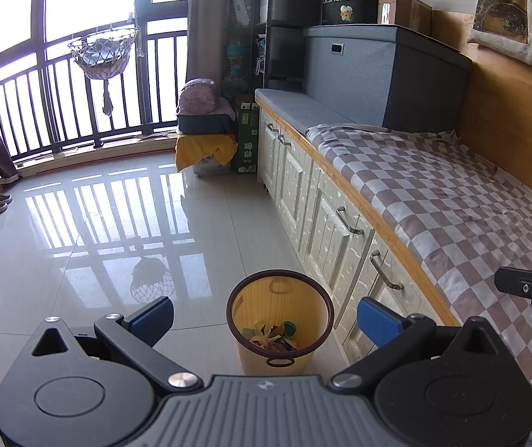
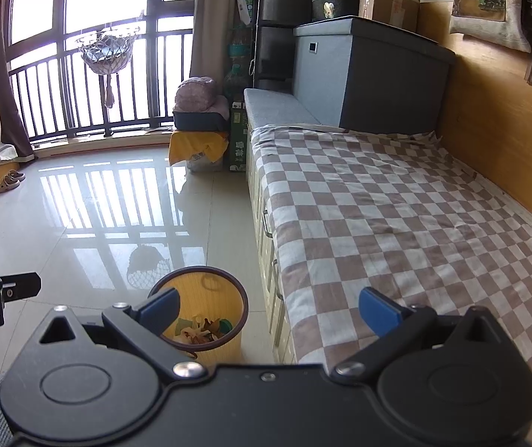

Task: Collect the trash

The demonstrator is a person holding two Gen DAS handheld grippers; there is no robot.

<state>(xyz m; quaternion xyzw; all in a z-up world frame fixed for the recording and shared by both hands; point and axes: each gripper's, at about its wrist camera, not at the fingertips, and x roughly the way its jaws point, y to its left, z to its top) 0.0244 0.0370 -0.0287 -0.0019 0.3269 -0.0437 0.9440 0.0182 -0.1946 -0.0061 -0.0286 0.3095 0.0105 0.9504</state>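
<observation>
Trash [image 1: 274, 337] lies inside one yellow wastebasket [image 1: 280, 283] with dark rim, standing on tiled floor [image 1: 79, 260] just beside white cabinet drawers [image 1: 325, 223] under checkered bed [image 2: 396, 223]. Left tool [image 1: 266, 316] spread wide, holding nothing, hovering above basket. Right tool [image 2: 269, 307] spread wide, holding nothing, over bed edge. Two tools, one basket.

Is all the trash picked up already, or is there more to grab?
Some looks done: the yellow bin on the floor already has wrappers and scraps inside. Nothing is in hand: the left tongs and right tongs are both open and empty. What is left is hard to say: no loose trash shows on the checkered bed cover or the shiny floor.
</observation>
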